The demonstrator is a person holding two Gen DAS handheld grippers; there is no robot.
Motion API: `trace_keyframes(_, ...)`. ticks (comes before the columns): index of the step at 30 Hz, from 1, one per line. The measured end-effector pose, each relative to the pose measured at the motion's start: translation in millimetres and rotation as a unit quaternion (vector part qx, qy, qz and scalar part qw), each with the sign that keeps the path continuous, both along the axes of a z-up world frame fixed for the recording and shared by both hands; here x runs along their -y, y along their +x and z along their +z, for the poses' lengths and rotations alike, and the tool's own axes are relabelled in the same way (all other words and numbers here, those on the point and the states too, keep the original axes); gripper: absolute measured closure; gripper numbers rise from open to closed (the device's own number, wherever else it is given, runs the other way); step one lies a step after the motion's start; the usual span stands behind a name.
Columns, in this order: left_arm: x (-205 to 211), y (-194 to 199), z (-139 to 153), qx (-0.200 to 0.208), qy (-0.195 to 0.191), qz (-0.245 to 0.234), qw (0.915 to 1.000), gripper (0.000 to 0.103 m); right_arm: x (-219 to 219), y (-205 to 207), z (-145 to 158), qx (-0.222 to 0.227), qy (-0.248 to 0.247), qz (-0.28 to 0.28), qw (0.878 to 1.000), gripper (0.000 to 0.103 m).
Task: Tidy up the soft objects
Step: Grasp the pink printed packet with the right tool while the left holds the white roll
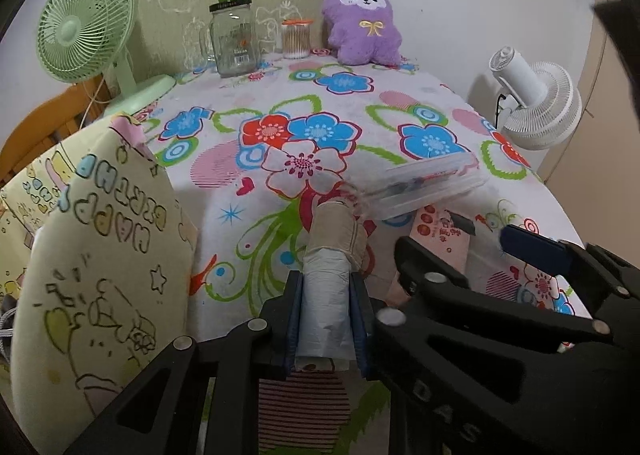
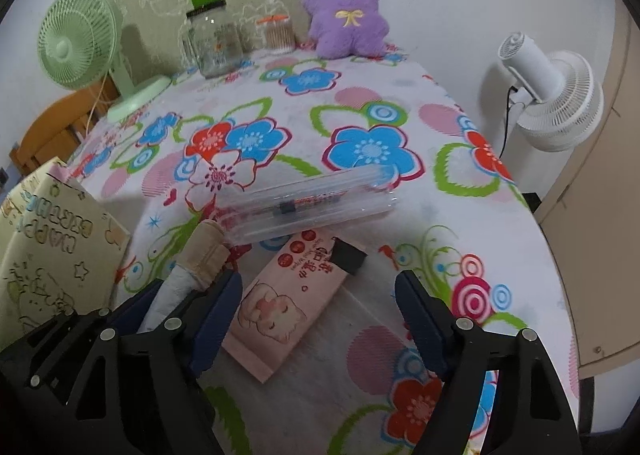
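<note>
My left gripper [image 1: 326,287] is shut on a white roll of plastic bags [image 1: 336,231] with a beige paper band, held just above the flowered tablecloth [image 1: 320,103]. The roll [image 2: 208,243] also shows at the lower left of the right wrist view. A pink pack of wet wipes [image 2: 280,311] with a cat picture lies flat on the cloth. My right gripper [image 2: 320,279] hangs over it, open, one finger on each side and neither pad touching. A purple plush toy [image 2: 346,11] sits upright at the far edge against the wall.
A clear plastic case [image 2: 308,207] lies just beyond the wipes. A yellow birthday gift bag [image 1: 100,235] stands at the left. At the back are a glass jar [image 1: 234,35], a cotton-swab tub [image 1: 296,39] and a green fan [image 1: 84,23]. A white fan [image 1: 536,103] stands off the right edge.
</note>
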State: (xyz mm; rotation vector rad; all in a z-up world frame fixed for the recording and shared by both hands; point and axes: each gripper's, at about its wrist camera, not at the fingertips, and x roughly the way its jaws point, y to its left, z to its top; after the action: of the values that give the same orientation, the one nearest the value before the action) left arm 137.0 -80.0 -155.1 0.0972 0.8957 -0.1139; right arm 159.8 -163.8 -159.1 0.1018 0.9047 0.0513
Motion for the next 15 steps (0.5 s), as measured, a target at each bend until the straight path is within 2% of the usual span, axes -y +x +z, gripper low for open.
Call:
trace_keyframes(5, -1.2, -0.3, -1.3, 0.001, -0.002, 0.000, 1.0000, 0.081, -3.1, 6.0, -4.2, -0.011, 0.005, 0.007, 1.000, 0.032)
trace_keyframes(7, -1.8, -0.4, -1.1, 0.001, -0.004, 0.000, 1.0000, 0.081, -4.6, 6.8, -3.8, -0.011, 0.002, 0.007, 1.000, 0.043)
trace_keyframes(10, -2.1, -0.1, -0.4, -0.002, -0.007, -0.002, 1.0000, 0.081, -5.2, 6.5, -2.8, -0.012, 0.000, 0.012, 1.000, 0.055)
trace_keyframes(15, 0.5, -4.5, 0.0, -0.004, -0.008, -0.011, 0.9999, 0.081, -3.7, 1.4, -2.2, -0.012, 0.000, 0.012, 1.000, 0.063)
